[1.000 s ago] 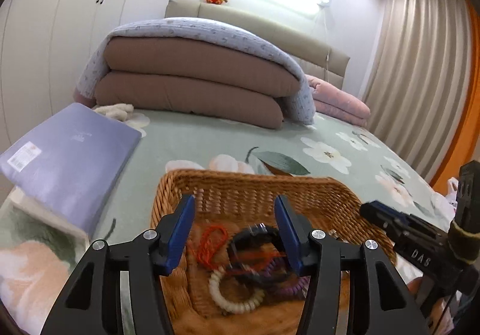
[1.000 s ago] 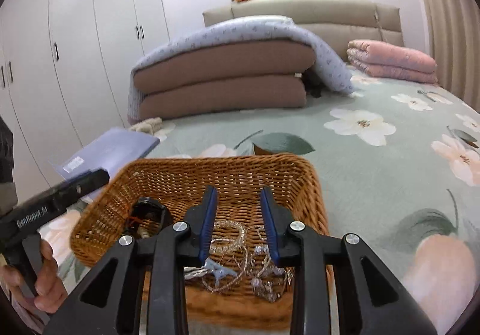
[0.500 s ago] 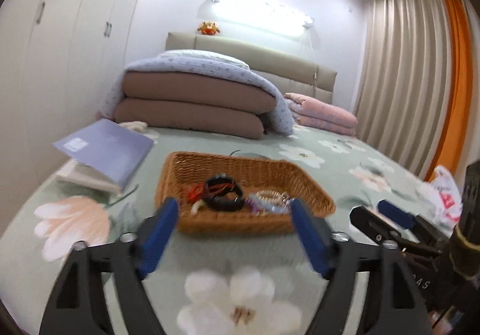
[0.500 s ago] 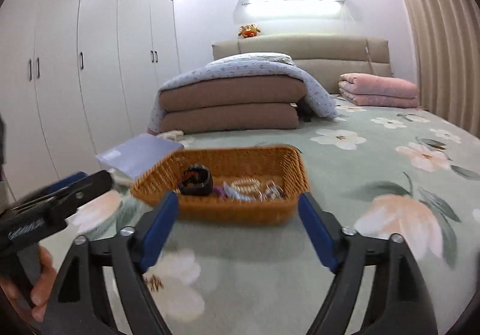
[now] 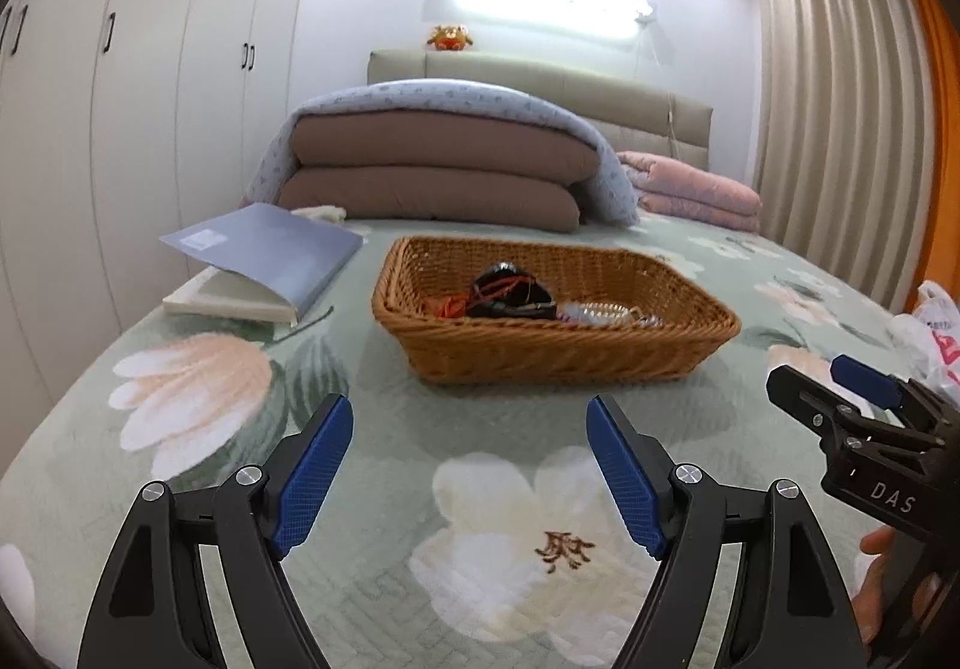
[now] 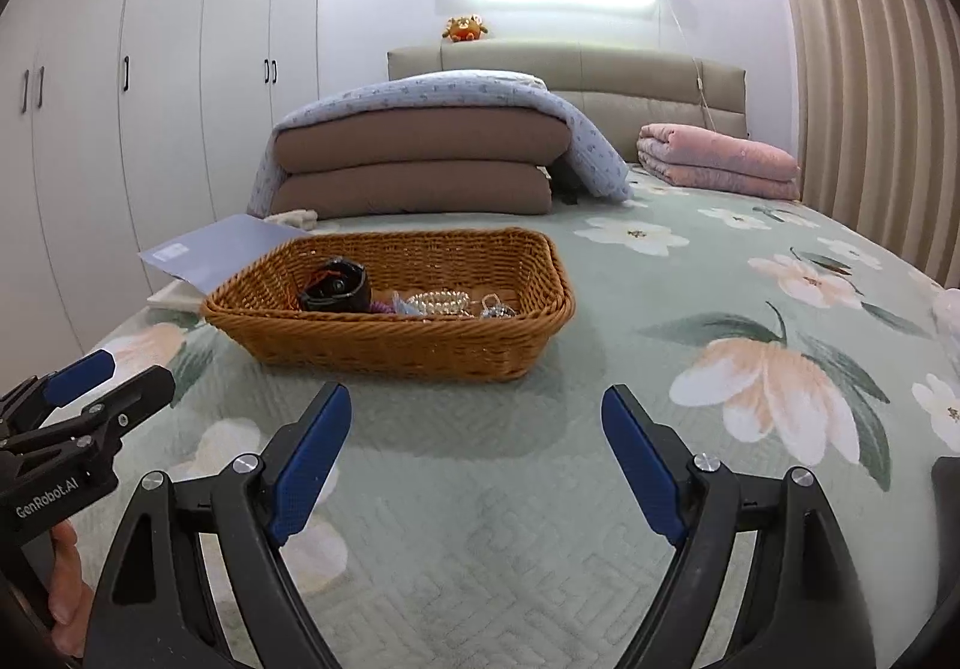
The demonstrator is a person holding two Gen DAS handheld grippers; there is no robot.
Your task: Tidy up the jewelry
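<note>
Left gripper point(image 5: 470, 465): jaws spread wide, having opened over the last second, nothing between the blue pads, only bedspread below. Right gripper point(image 6: 477, 456): same state, jaws wide after opening, empty, held over the green floral bedspread point(image 6: 690, 273).

Each gripper shows at the edge of the other's view, side by side, apart.

Ahead of both, well clear of the fingertips: wicker basket point(image 5: 540, 351) resting on the bedspread. Inside it, jewelry: a black bracelet point(image 6: 333, 286) toward the left end with orange-red cord point(image 5: 454, 304) beside it, a pearl-like bracelet point(image 6: 438, 302) in the middle, small silvery pieces point(image 6: 497, 307) to its right. Finer detail too small to tell.

Left of the basket: grey-blue folder point(image 5: 270, 249) lying on a pale book. Beyond the basket: folded brown quilts point(image 5: 438, 177) under a patterned cover, pink folded blanket point(image 6: 717, 162) to the right, headboard with a small plush toy point(image 6: 465, 28) on top.
</note>
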